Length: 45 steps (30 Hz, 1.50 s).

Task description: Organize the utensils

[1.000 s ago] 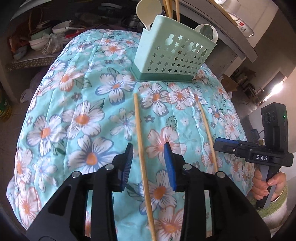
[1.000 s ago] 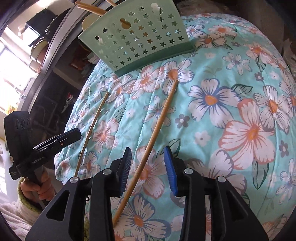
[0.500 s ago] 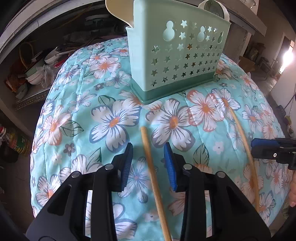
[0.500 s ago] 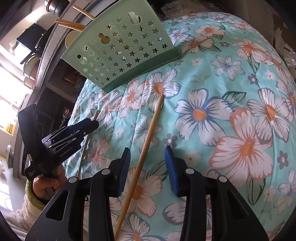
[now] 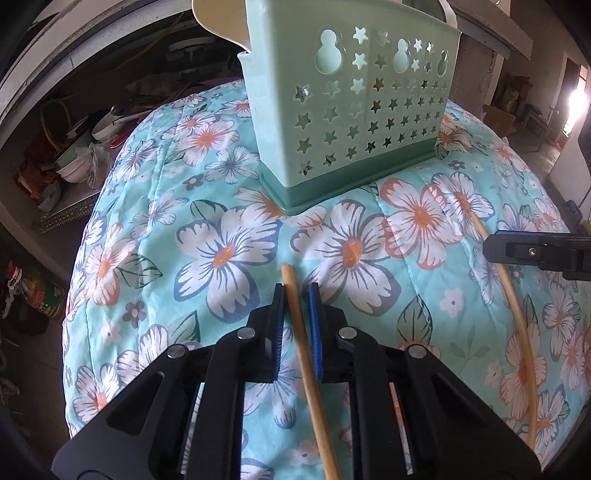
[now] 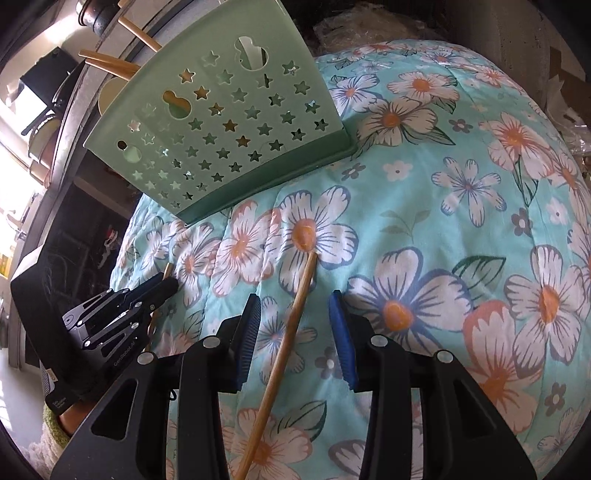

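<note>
Two bamboo chopsticks lie on the floral cloth (image 5: 221, 251) in front of a mint green utensil holder (image 5: 351, 110) with star holes. My left gripper (image 5: 295, 286) straddles the near tip of one chopstick (image 5: 310, 369). Its jaws are closing, and a thin gap shows on each side of the stick. The other chopstick (image 5: 517, 314) lies to the right, under my right gripper (image 5: 517, 251). In the right wrist view my right gripper (image 6: 294, 295) is open, with that chopstick (image 6: 284, 347) lying loose between its blue pads. The holder (image 6: 221, 129) stands just beyond, and my left gripper (image 6: 159, 291) is at the left.
A cream spoon (image 5: 218, 22) and several chopsticks (image 6: 110, 62) stand in the holder. The cloth drops away at its rounded edges. Cluttered shelves with bowls (image 5: 74, 162) lie beyond the left edge, and a dark counter runs behind the holder.
Both grippers have moved forward along their chopsticks toward the holder. The left jaws have narrowed around their stick. The right jaws stay as wide as before.
</note>
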Tool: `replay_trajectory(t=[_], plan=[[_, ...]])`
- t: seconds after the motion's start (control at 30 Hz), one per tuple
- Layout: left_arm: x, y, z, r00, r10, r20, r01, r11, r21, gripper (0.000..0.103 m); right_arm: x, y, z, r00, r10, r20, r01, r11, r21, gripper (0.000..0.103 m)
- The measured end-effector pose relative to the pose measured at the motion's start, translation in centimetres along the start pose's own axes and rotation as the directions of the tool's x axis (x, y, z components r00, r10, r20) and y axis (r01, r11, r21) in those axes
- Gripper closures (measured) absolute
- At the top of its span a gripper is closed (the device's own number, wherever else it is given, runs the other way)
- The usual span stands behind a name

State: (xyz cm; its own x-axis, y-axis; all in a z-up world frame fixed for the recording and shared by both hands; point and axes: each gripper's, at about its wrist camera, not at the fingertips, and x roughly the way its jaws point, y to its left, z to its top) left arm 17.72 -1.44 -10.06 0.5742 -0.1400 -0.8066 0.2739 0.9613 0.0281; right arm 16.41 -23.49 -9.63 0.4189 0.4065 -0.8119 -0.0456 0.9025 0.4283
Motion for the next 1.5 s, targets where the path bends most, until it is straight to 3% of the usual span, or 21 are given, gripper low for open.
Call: replay_trajectory(t=[0.17, 0.53, 1.0, 1.1, 1.5], plan=[[0.1, 0.1, 0.0, 1.000, -0.001, 0.002, 0.001, 1.000, 0.001, 0.093, 0.7, 0.7, 0.4, 1.000, -0.029, 0.009, 0.029, 0.999, -0.019, 0.067], [0.2, 0.2, 0.0, 1.000, -0.004, 0.001, 0.004, 1.000, -0.008, 0.093, 1.2, 1.1, 0.8, 0.999, -0.047, 0.016, 0.048, 0.999, -0.019, 0.087], [0.2, 0.2, 0.0, 1.000, -0.003, 0.001, 0.003, 1.000, -0.009, 0.093, 1.8, 1.2, 1.2, 0.999, -0.042, 0.008, 0.042, 0.999, -0.021, 0.087], [0.1, 0.1, 0.0, 1.000, -0.002, 0.001, 0.002, 1.000, -0.010, 0.093, 1.6, 1.1, 1.1, 1.000, -0.027, 0.013, 0.027, 1.000, -0.013, 0.093], [-0.6, 1.5, 0.2, 0.999, -0.033, 0.034, 0.035, 0.997, -0.071, 0.096, -2.6, 2.1, 1.3, 0.993, 0.063, 0.096, -0.062, 0.998, -0.017, 0.095]])
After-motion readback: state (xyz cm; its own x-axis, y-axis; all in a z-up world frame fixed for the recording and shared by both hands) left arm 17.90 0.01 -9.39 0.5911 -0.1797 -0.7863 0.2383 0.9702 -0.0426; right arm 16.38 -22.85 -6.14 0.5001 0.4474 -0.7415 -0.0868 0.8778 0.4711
